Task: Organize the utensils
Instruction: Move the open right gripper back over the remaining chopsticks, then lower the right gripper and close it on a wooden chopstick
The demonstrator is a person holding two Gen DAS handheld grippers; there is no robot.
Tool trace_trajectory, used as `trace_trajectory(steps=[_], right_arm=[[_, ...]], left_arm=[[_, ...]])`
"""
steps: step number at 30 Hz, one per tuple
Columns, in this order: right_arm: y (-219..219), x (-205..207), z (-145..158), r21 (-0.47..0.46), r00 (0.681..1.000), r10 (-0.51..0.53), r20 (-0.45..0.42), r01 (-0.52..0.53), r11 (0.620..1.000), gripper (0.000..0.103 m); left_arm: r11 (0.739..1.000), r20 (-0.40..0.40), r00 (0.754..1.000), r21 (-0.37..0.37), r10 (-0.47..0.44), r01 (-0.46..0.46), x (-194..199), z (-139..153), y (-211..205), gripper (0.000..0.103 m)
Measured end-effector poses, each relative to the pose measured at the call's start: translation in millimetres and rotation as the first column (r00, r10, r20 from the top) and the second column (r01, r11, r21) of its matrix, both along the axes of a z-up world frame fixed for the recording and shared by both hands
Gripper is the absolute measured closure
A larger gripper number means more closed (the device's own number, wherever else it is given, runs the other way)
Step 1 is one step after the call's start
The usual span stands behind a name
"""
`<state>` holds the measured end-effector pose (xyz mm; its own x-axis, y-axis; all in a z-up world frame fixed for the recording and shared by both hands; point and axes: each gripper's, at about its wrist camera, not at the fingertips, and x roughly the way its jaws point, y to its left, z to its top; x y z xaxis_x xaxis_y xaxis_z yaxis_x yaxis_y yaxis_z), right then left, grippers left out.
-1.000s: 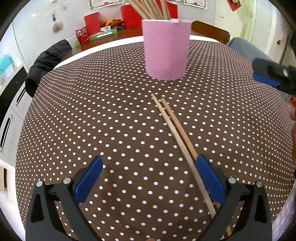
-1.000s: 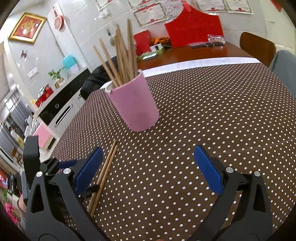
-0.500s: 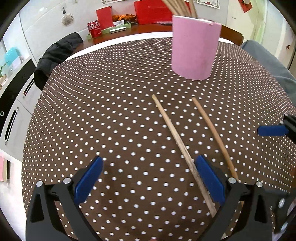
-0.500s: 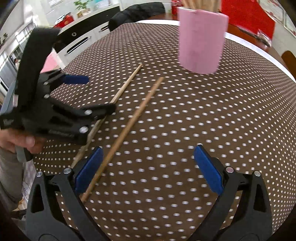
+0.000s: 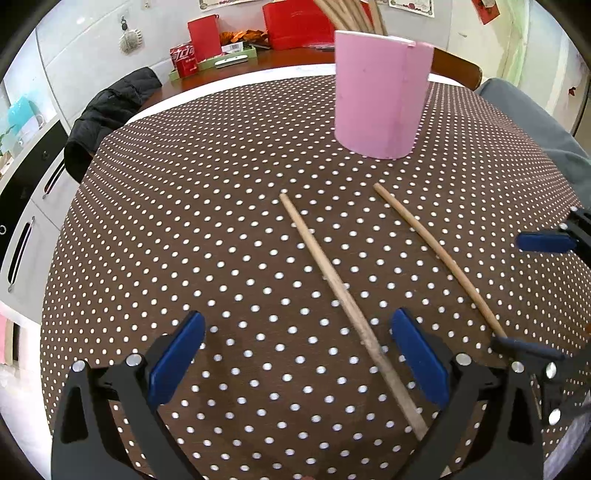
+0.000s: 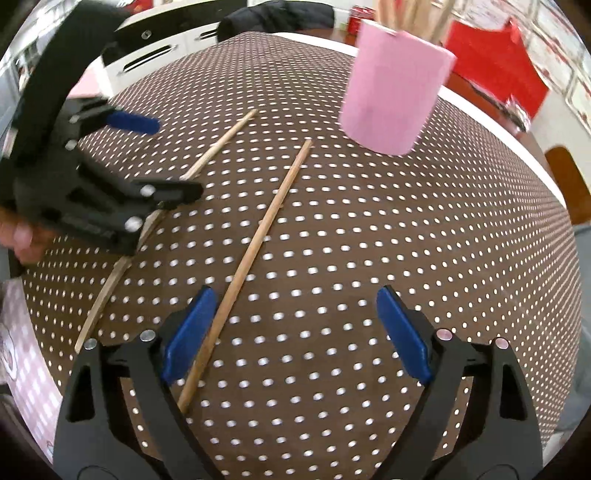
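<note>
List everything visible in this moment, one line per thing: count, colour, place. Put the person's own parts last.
chopsticks on the cloth: two, light wood, lying apart in front of the holder
pink holder: one, pink, upright on the far part of the table, more wooden sticks standing in it
tablecloth: one, brown with white dots, covering the round table
black jacket: one, black, beyond the table's far-left edge
red boxes: several, red, on the sideboard behind
left gripper: one, black with blue pads, open, one chopstick between its jaws
right gripper: one, same colours, jaws closing, other chopstick between them
hand: one, holding the left gripper
</note>
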<state>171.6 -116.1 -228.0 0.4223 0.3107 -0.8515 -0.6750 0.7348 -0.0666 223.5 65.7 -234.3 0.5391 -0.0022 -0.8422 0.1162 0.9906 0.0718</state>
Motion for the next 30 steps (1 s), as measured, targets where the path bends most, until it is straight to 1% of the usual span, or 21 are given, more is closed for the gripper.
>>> trace_trajectory(steps=[1, 3, 5, 6, 7, 8, 9, 10, 11, 12, 14, 15, 16, 19, 21, 23, 26, 30], right_arm=[[-1.0, 3.7, 0.2, 0.016, 1.0, -0.009, -0.005, 0.009, 1.0, 0.025], [1.0, 10.9, 0.1, 0.051, 1.0, -0.022, -0.015, 0.023, 0.998, 0.029], [7.8, 20.0, 1.1, 0.061, 0.999, -0.034, -0.008, 0.035, 0.998, 0.035], [9.3, 22.8, 1.4, 0.065, 0.999, -0.038, -0.007, 0.039, 0.997, 0.042], [12.4, 27.7, 2.1, 0.067, 0.999, -0.048, -0.003, 0.048, 0.997, 0.048], [16.2, 31.8, 2.4, 0.067, 0.999, -0.054, 0.0, 0.054, 0.996, 0.051], [18.5, 36.7, 3.2, 0.07, 0.999, -0.055, -0.003, 0.055, 0.996, 0.058], [22.3, 39.1, 3.5, 0.069, 0.999, -0.053, -0.004, 0.053, 0.996, 0.068], [24.2, 40.0, 3.6, 0.067, 0.999, -0.049, -0.004, 0.049, 0.997, 0.072], [26.7, 41.0, 3.9, 0.062, 0.999, -0.041, -0.004, 0.041, 0.997, 0.075], [29.1, 41.4, 3.7, 0.048, 1.0, -0.03, 0.0, 0.03, 0.998, 0.078], [28.3, 41.2, 3.6, 0.046, 1.0, -0.031, -0.001, 0.031, 0.998, 0.081], [26.1, 41.6, 3.6, 0.048, 0.999, -0.035, -0.004, 0.036, 0.998, 0.083], [18.1, 40.3, 2.2, 0.068, 0.998, -0.055, -0.012, 0.056, 0.996, 0.083], [16.3, 41.2, 1.4, 0.087, 0.998, -0.064, -0.014, 0.065, 0.994, 0.082], [17.6, 40.6, 0.8, 0.088, 0.998, -0.062, -0.006, 0.063, 0.994, 0.082], [20.6, 42.0, 0.4, 0.097, 0.998, -0.063, -0.003, 0.063, 0.993, 0.082], [22.5, 43.2, 0.5, 0.102, 0.998, -0.065, -0.001, 0.065, 0.993, 0.082]], left_arm=[[1.0, 0.002, 1.0, -0.006, -0.009, 0.009, 0.0, -0.3, -2.3, 0.004], [1.0, 0.002, 1.0, -0.021, -0.018, 0.018, 0.7, -1.7, -7.7, 0.004], [0.999, -0.001, 1.0, -0.042, -0.025, 0.025, 2.1, -2.7, -10.7, 0.006], [0.998, -0.003, 1.0, -0.051, -0.026, 0.026, 3.4, -2.5, -12.2, 0.007], [0.998, -0.004, 1.0, -0.05, -0.027, 0.027, 4.9, -1.9, -13.1, 0.011], [0.998, -0.004, 0.999, -0.05, -0.033, 0.033, 6.6, -0.3, -13.7, 0.018], [0.998, -0.003, 0.999, -0.049, -0.037, 0.037, 8.8, 1.0, -14.1, 0.021], [0.998, -0.003, 0.999, -0.048, -0.04, 0.04, 11.1, 2.8, -16.3, 0.03], [0.998, -0.003, 0.999, -0.048, -0.049, 0.049, 12.8, 4.5, -17.4, 0.044], [0.997, -0.004, 0.998, -0.048, -0.056, 0.056, 14.5, 6.3, -18.5, 0.049], [0.997, -0.015, 0.998, -0.048, -0.064, 0.063, 20.1, 9.7, -20.2, 0.073], [0.997, -0.02, 0.997, -0.047, -0.068, 0.067, 22.8, 10.8, -20.4, 0.076], [0.996, -0.024, 0.997, -0.047, -0.074, 0.072, 24.2, 11.3, -20.0, 0.077], [0.995, -0.03, 0.995, -0.042, -0.091, 0.09, 26.7, 11.5, -20.3, 0.077], [0.995, -0.037, 0.996, -0.046, -0.086, 0.084, 28.0, 11.0, -15.5, 0.076], [0.996, -0.044, 0.996, -0.043, -0.077, 0.075, 34.3, 10.5, -12.7, 0.073], [0.998, -0.044, 0.997, -0.041, -0.055, 0.054, 39.0, 11.3, -14.2, 0.072], [0.999, -0.028, 0.999, -0.038, -0.033, 0.032, 36.9, 10.1, -15.4, 0.072]])
